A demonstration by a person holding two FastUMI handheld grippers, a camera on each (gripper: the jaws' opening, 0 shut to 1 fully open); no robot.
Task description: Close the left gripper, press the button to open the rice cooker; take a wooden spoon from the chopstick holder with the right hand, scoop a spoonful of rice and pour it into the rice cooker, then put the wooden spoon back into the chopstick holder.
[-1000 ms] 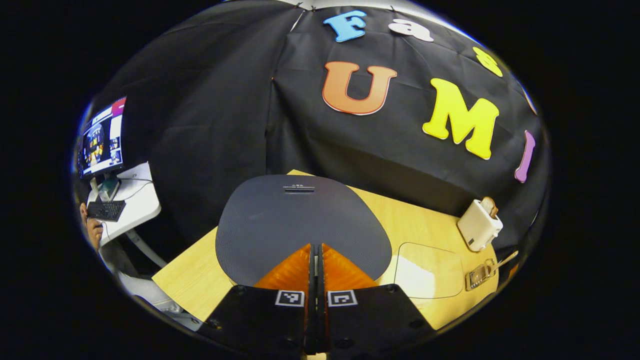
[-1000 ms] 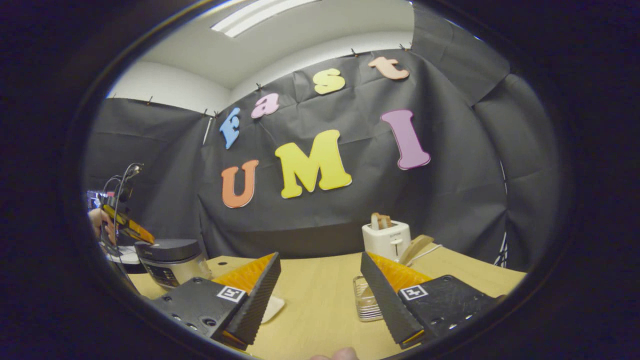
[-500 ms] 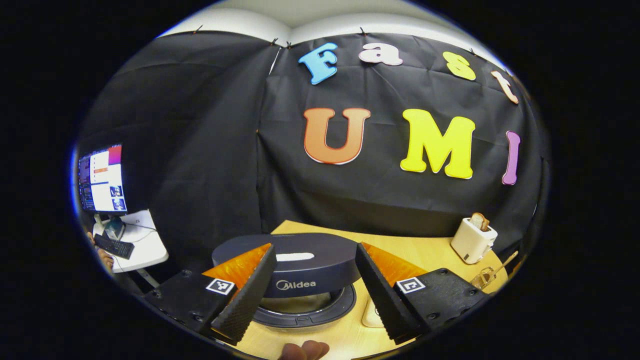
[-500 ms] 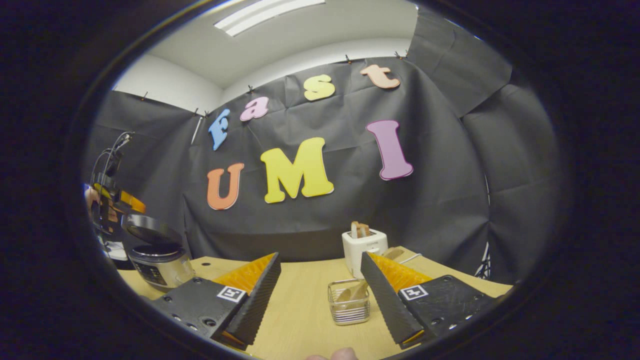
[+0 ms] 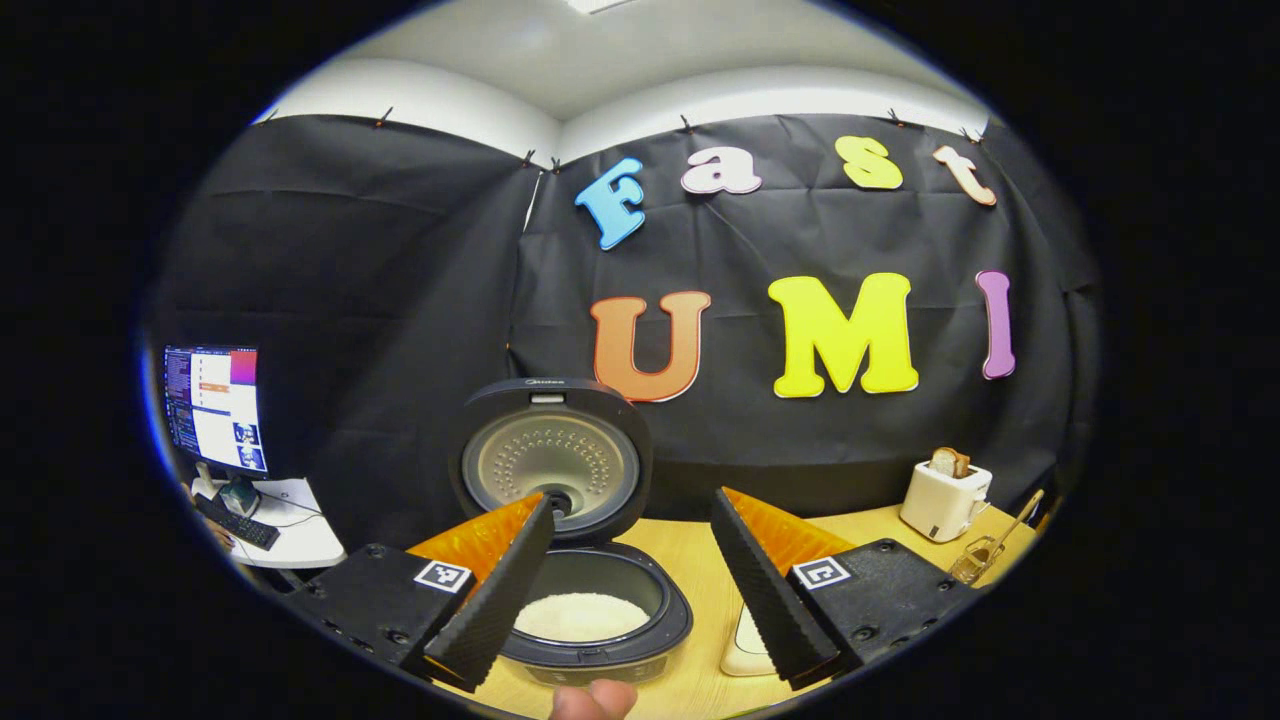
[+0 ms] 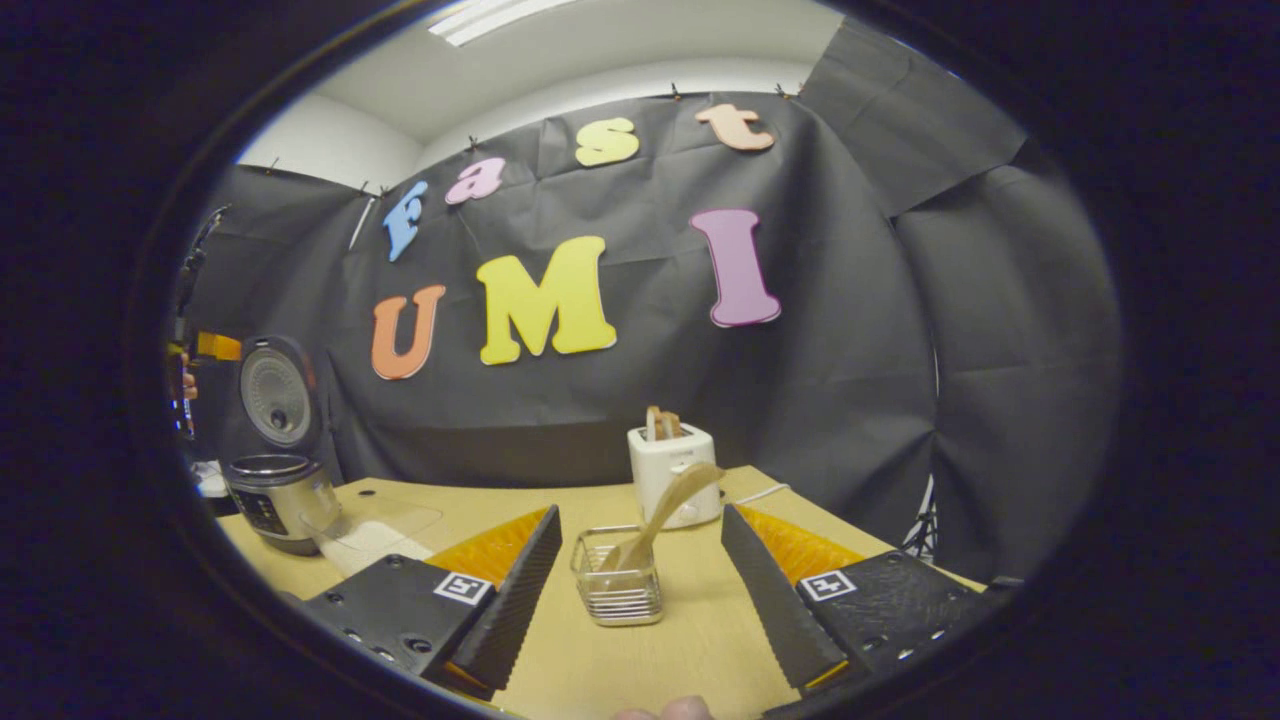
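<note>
Right gripper (image 6: 640,590) hangs with its jaws spread wide and nothing between them, lined up on the chopstick holder (image 6: 617,577), which stands on the table (image 6: 700,640) just ahead, framed in the gap between the two fingers. Leaning out of that wire holder, up and toward the gripper's right, is the wooden spoon (image 6: 668,505); whether anything else sits in the holder I cannot tell. Behind it stands a white toaster (image 6: 673,470) with bread in its slots.

Left gripper (image 5: 630,580) is likewise parted wide and empty, with the rice cooker (image 5: 590,610) directly before and below it. Its lid (image 5: 552,460) is up, showing the dimpled inner plate, and the pot holds a layer of white rice (image 5: 580,615) — so the button step looks finished. From the right gripper the cooker sits far off to the left.

The step in hand, as I judge it, is fetching the spoon. That calls for moving the right gripper forward and a little up until the slanted handle lies between the fingers, then closing on it — high enough on the handle to clear the wire rim, and lifting along the spoon's lean so the light holder does not tip
</note>
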